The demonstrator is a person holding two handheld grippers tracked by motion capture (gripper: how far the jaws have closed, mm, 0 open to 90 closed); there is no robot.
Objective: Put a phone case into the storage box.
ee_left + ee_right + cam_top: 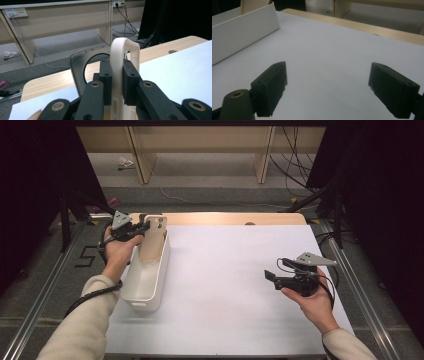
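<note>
While I hold: my left gripper clamps the board by its handle, standing in the bin.
Right gripper: jaws apart, empty, over the sheet.
Tip: lower straight, keep both pads square, 1 slow release.

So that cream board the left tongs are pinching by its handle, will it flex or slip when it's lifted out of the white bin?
The cream board probably stays stiff: it stands straight in the white bin without sagging. It looks thin, so likely light. The left tongs clamp the smooth handle loop near the top, so it may swing or slip a little.
</note>
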